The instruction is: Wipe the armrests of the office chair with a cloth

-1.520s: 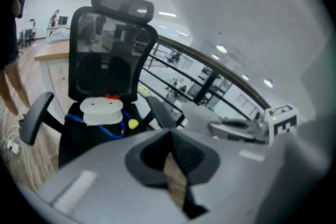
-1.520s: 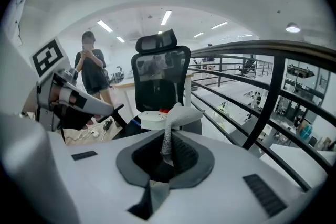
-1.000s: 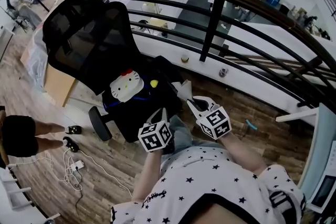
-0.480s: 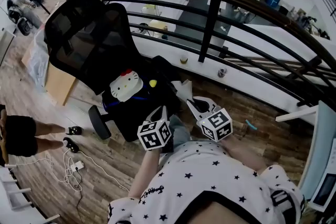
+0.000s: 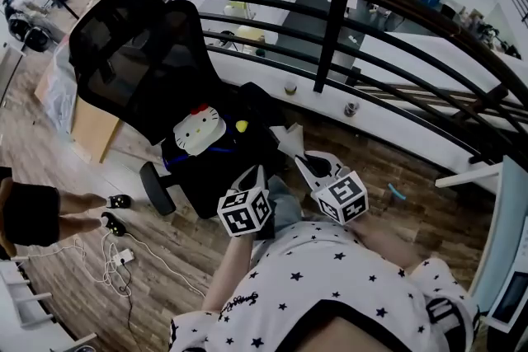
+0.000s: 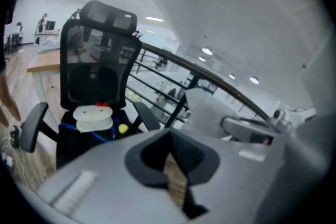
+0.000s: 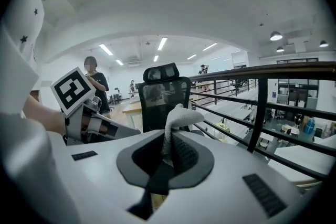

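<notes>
The black mesh office chair (image 5: 132, 53) stands ahead at the left. A white cat-face cushion (image 5: 198, 133) and a small yellow ball (image 5: 242, 127) lie on its seat. One armrest (image 5: 156, 189) sticks out at the near left; the other (image 5: 254, 99) is by the railing. My right gripper (image 5: 302, 161) is shut on a white cloth (image 5: 288, 141), which pokes up from the jaws in the right gripper view (image 7: 177, 117). My left gripper (image 5: 251, 175) is beside it with its jaws together and nothing in them. Both are held short of the chair seat.
A dark metal railing (image 5: 330, 21) curves behind the chair. A person's legs (image 5: 37, 212) stand at the left, with cables (image 5: 124, 260) on the wood floor. A wooden desk side (image 5: 87, 132) is behind the chair. Another person (image 7: 94, 81) stands far off.
Almost nothing has moved; the view shifts slightly and both grippers stay in place before the chair, the cloth still held by the right one.
</notes>
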`<state>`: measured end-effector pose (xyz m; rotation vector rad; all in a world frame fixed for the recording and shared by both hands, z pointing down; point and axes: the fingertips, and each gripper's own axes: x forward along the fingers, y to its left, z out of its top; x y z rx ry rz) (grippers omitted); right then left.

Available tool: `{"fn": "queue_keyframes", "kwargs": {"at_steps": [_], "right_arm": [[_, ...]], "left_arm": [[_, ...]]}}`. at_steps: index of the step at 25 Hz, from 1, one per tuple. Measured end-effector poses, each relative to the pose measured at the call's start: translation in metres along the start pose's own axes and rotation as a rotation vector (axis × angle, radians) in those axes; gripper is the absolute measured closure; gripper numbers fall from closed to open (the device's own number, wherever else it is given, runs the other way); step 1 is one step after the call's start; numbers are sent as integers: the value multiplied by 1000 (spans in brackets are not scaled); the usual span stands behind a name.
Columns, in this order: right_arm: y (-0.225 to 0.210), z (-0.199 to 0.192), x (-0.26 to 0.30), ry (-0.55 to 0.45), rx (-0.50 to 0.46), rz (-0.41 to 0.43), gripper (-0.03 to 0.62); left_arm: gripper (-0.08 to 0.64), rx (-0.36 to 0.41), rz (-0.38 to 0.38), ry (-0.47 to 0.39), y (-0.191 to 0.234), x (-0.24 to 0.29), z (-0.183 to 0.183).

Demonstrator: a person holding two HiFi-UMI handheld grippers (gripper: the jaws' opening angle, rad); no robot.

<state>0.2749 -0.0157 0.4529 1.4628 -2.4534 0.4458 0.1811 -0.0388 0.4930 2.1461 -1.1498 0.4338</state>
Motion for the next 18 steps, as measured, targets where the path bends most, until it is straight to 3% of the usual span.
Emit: {"fn": "queue_keyframes", "kwargs": {"at_steps": [18], "right_arm": [[-2,1,2,-7,-7,-6,566]], "left_arm": [[554,-3,3,-5,0,0,2]]}}
